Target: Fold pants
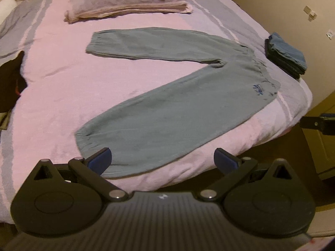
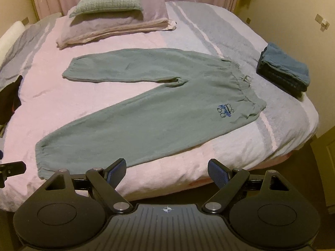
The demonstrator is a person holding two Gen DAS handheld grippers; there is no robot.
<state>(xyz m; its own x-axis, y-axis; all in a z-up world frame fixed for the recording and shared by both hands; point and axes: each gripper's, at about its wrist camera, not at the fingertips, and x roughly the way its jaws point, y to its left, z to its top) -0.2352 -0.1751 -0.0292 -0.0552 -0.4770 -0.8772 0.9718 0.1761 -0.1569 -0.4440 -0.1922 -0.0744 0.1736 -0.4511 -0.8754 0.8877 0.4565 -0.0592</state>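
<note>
1. Lying flat on the bed [image 2: 146, 179], the pants [image 2: 146, 125] fill the frame's middle, legs splayed toward the left, waistband at right.
2. The left tongs [image 1: 162, 161] are spread wide at the bottom of the left wrist view, holding nothing; one pad sits over the near leg's cuff.
3. The right tongs [image 2: 167, 172] are likewise spread and empty, low in the right wrist view, over the bed's near edge.
4. Folded blue clothes [image 2: 284, 71] sit at the right; pillows [image 2: 113, 14] are stacked at the top.
</note>
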